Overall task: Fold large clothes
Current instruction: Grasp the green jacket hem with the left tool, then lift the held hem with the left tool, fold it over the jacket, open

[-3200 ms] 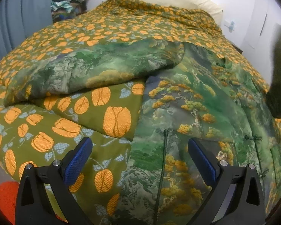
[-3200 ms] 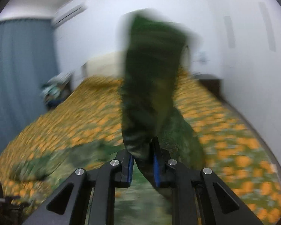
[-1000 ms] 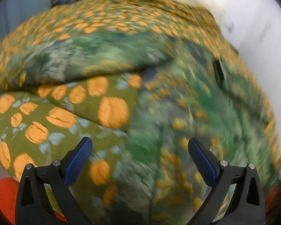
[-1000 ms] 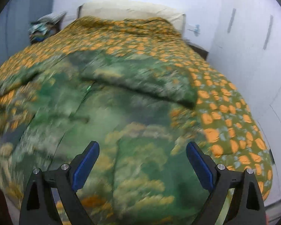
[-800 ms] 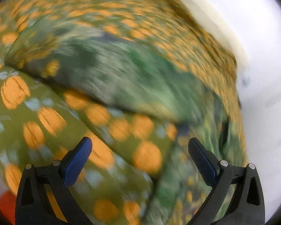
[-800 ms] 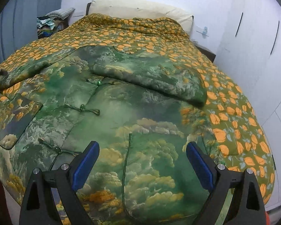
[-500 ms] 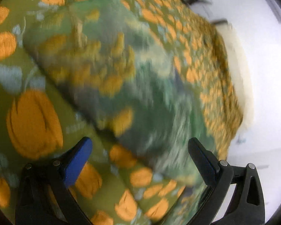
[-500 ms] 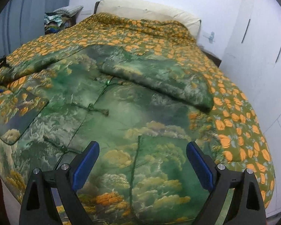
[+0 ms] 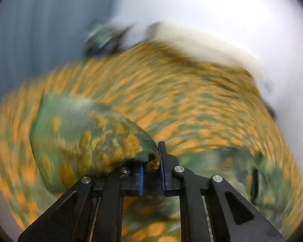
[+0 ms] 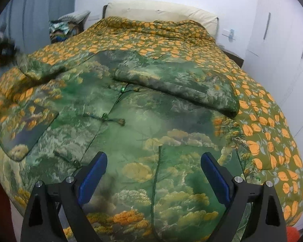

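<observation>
2 grippers, 2 jobs: the left gripper (image 9: pixel 151 174) is clamped on the cuff of the jacket's left sleeve (image 9: pixel 86 139), probably to carry it across the body, while the right gripper (image 10: pixel 151 175) hovers with jaws spread over the jacket (image 10: pixel 143 133), spread on the bedspread (image 10: pixel 171 40). Blur in the left view hides how much cloth is pinched.

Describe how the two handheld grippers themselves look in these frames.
Both match: the left gripper and right gripper have matte black angular frames with triangular cut-outs, round silver screw heads at the joints, and blue ribbed pads lining the fingers. No cables or markings show.
</observation>
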Motion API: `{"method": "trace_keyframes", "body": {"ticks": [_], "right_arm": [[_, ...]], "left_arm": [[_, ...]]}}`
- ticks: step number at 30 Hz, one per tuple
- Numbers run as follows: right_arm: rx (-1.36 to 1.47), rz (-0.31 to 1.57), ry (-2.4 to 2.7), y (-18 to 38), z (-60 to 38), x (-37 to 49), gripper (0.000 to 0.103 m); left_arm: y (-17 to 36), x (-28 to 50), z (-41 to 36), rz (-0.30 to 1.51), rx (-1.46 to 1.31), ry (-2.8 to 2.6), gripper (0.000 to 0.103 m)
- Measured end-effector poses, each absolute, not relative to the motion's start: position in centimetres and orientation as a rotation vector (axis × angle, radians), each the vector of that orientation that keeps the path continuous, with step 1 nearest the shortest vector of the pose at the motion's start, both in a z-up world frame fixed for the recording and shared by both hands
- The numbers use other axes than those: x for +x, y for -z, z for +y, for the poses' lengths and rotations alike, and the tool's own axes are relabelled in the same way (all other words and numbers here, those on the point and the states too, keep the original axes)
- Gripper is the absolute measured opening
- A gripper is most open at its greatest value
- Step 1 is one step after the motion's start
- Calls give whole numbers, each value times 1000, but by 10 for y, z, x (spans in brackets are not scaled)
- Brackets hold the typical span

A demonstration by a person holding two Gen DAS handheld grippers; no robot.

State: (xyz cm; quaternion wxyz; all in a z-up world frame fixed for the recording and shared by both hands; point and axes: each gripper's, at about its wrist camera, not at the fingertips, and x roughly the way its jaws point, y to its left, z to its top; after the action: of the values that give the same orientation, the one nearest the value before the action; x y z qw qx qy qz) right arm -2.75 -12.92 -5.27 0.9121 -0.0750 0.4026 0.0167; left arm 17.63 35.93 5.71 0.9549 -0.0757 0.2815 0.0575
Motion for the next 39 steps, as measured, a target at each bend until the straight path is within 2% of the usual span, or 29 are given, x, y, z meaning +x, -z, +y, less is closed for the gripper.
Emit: {"method": "trace_keyframes", "body": {"ticks": [3, 5, 9, 10, 12, 13, 14, 18, 25, 28, 32, 35, 39], "right_arm": [[-117, 815, -14, 48, -139, -25, 93], [-97, 797, 9, 43, -148, -25, 93], [-71, 775, 53, 38, -164, -29, 93], [-67, 775, 62, 37, -168, -30, 93], [-52, 773, 81, 36, -177, -31, 93], [-46, 771, 87, 35, -180, -32, 93], [-41, 769, 93, 34, -183, -33, 93], [-28, 752, 115, 30, -193, -37, 93], [-19, 735, 119, 28, -194, -34, 93], [-33, 733, 110, 30, -187, -32, 93], [-51, 747, 91, 36, -179, -30, 93], [-79, 734, 81, 34, -177, -34, 93], [-112, 713, 91, 29, -178, -33, 93]], "left_arm": [[-99, 185, 254, 487, 61, 54, 12], [-105, 189, 192, 460, 161, 148, 12], [-65, 197, 72, 512, 372, 313, 14], [-41, 202, 45, 577, 427, 342, 21], [12, 208, 9, 718, 495, 357, 45], [35, 207, -1, 787, 514, 347, 66], [65, 205, -9, 864, 526, 338, 70], [108, 172, -4, 963, 547, 399, 71], [58, 160, 58, 871, 388, 385, 101], [49, 184, 99, 856, 262, 285, 102], [71, 197, 155, 916, 148, 83, 101], [77, 165, 187, 909, 11, 88, 101], [77, 109, 184, 875, -29, 105, 101]]}}
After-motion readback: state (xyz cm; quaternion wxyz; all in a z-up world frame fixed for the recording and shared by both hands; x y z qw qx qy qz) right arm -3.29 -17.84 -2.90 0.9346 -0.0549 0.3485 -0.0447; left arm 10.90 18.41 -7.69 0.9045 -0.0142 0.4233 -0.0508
